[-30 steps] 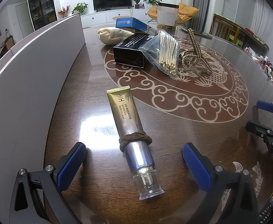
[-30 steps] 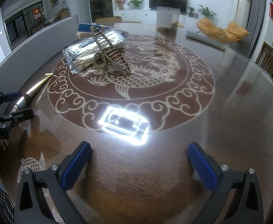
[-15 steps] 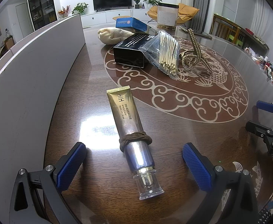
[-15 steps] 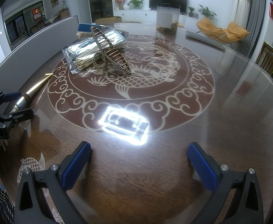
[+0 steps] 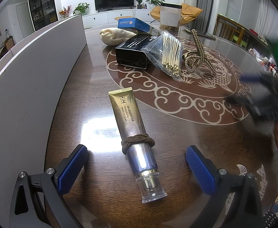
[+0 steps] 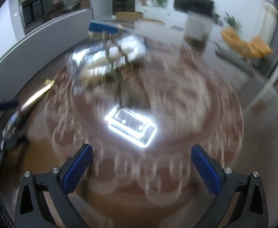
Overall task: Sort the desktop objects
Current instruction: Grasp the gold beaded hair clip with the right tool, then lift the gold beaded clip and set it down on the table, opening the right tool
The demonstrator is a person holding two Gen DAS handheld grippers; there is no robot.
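Tube of cream lies flat on the table near its left edge, clear cap towards the camera, a brown hair tie wound round its silver end. The left gripper sits low with its jaws wide, one blue pad on each side of the tube's capped end, neither touching it. Further in, a black box lies beside a clear bag holding cotton swabs, with a beaded hair claw just right of the bag. Behind them are a cloth pouch, a blue box and a jar with something brown at its bottom. The right gripper, jaws wide and empty, is over the table's middle; its view is badly blurred.
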